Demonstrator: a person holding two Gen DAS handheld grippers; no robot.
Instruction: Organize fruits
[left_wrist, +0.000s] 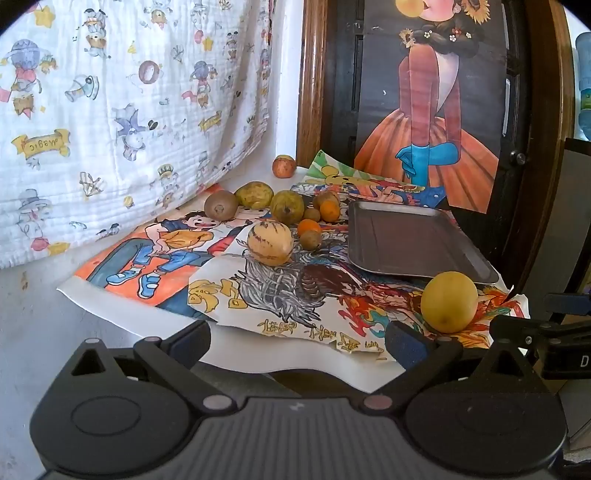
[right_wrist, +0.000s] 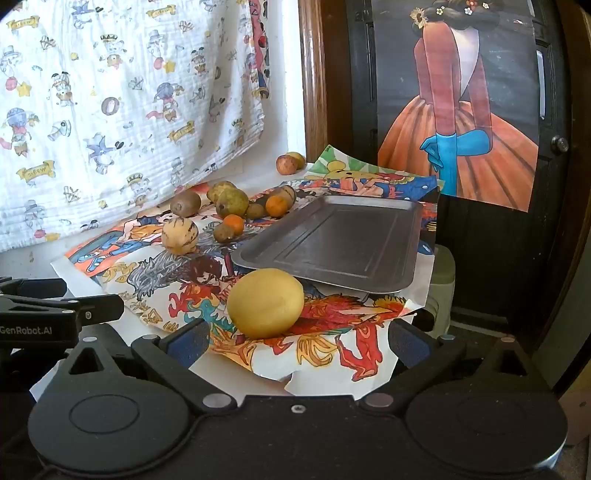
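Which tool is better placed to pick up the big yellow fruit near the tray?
Right. The yellow fruit lies just ahead of the open right tool, roughly centred. For the left tool it sits off to the right side.

Tray (right_wrist: 332, 247) bare (lemon (right_wrist: 265, 302) guards its front).

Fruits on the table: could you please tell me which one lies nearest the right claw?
The large yellow fruit, alone at the near edge before the tray; the rest cluster farther back.

Fruit behind apple (right_wrist: 286, 164): you see only its yellow-green edge (right_wrist: 297, 158).
Poster (right_wrist: 458, 99): figure's head cut off at top.
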